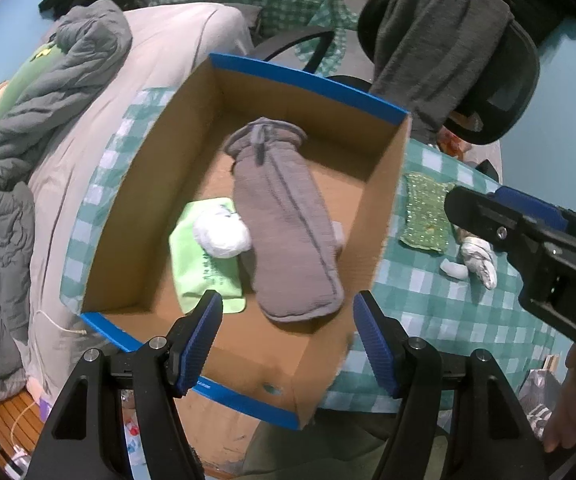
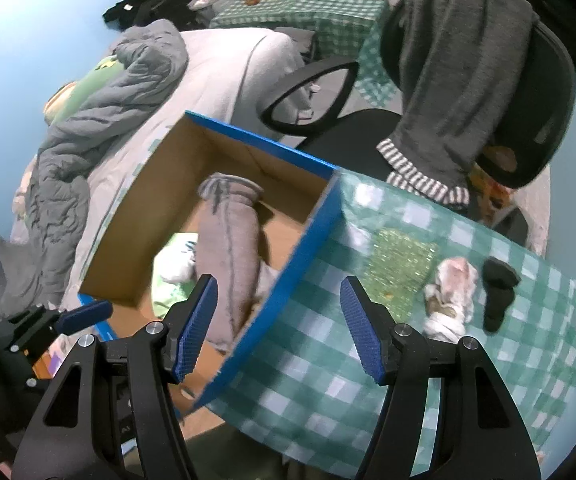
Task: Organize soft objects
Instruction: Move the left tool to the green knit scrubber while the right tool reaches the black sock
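An open cardboard box (image 1: 384,184) with blue rims stands on the checked tablecloth; it also shows in the right wrist view (image 2: 316,216). Inside lie a long grey knitted cover (image 1: 288,232), a white soft ball (image 1: 221,236) and a light green cloth (image 1: 207,276). My left gripper (image 1: 288,340) is open and empty above the box's near end. My right gripper (image 2: 277,324) is open and empty over the box's right wall. On the cloth to the right lie a green glittery sponge cloth (image 2: 402,272), a white-pink crumpled cloth (image 2: 450,296) and a black sock (image 2: 498,292).
An office chair (image 2: 528,92) draped with a grey garment (image 2: 452,60) stands behind the table. A bed with a grey quilt (image 1: 47,92) lies left of the box. The right gripper's body (image 1: 536,248) reaches in over the table's right side.
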`<state>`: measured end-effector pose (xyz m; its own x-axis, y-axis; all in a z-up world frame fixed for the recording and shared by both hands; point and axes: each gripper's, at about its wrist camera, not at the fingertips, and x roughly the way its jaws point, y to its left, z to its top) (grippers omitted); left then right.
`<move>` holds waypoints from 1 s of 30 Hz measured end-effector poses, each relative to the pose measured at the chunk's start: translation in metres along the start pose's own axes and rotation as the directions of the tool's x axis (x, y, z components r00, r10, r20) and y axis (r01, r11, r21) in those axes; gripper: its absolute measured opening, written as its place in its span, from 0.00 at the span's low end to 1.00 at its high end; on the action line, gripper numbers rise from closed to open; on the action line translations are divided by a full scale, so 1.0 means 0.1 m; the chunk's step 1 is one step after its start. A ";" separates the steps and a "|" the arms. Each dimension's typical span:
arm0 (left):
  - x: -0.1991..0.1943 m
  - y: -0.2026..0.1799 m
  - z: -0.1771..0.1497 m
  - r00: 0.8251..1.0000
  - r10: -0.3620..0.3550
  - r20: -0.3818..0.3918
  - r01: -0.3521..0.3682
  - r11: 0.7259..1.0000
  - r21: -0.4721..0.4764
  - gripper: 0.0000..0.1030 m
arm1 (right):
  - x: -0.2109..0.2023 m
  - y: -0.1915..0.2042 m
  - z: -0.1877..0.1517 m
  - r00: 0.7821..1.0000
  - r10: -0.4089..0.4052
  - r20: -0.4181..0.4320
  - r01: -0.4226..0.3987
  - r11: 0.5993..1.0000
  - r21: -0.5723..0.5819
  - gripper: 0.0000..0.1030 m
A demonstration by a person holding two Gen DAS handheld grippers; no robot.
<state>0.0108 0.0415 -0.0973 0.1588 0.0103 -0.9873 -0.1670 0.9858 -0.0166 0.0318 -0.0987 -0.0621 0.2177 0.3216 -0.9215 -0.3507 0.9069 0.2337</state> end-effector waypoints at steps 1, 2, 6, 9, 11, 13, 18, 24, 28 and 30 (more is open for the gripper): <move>0.00 -0.03 0.00 1.000 -0.002 0.001 0.002 1.000 0.004 0.67 | -0.02 -0.04 -0.02 1.000 -0.004 0.001 0.004 1.000 0.008 0.63; 0.00 -0.06 0.01 1.000 -0.004 0.002 0.004 1.000 0.009 0.67 | -0.04 -0.09 -0.04 1.000 -0.010 0.002 0.010 1.000 0.016 0.63; -0.01 -0.22 0.02 1.000 -0.012 0.003 0.012 0.999 0.036 0.67 | -0.11 -0.24 -0.12 1.000 -0.029 0.005 0.029 0.999 0.042 0.63; 0.00 -0.32 0.02 1.000 -0.017 0.000 0.017 0.999 0.050 0.67 | -0.17 -0.38 -0.19 0.999 -0.043 0.006 0.042 0.997 0.065 0.63; 0.01 -0.40 0.01 1.000 -0.021 -0.002 0.021 0.998 0.062 0.67 | -0.20 -0.48 -0.24 0.999 -0.053 0.006 0.053 0.995 0.082 0.63; 0.02 -0.46 0.01 1.000 -0.024 -0.005 0.024 0.997 0.073 0.67 | -0.24 -0.57 -0.29 0.998 -0.062 0.006 0.061 0.993 0.097 0.63; 0.05 -0.64 0.02 1.000 -0.029 -0.012 0.030 0.994 0.103 0.67 | -0.30 -0.79 -0.40 0.997 -0.080 0.003 0.079 0.988 0.135 0.63; 0.06 -0.82 0.04 0.999 -0.031 -0.013 0.033 0.990 0.136 0.67 | -0.37 -1.03 -0.51 0.995 -0.099 0.004 0.097 0.981 0.169 0.63; 0.08 -0.95 0.08 0.999 -0.031 -0.018 0.034 0.987 0.160 0.67 | -0.41 -1.16 -0.56 0.994 -0.109 0.002 0.106 0.976 0.190 0.63; 0.09 -1.01 0.09 0.999 -0.030 -0.022 0.034 0.985 0.172 0.67 | -0.44 -1.22 -0.59 0.993 -0.115 0.001 0.112 0.974 0.198 0.63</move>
<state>0.0379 -0.0569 -0.1035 0.1426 -0.0233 -0.9895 0.0080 0.9997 -0.0224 0.0118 -0.2398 -0.0687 0.2578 0.2156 -0.9418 -0.1365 0.9731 0.1854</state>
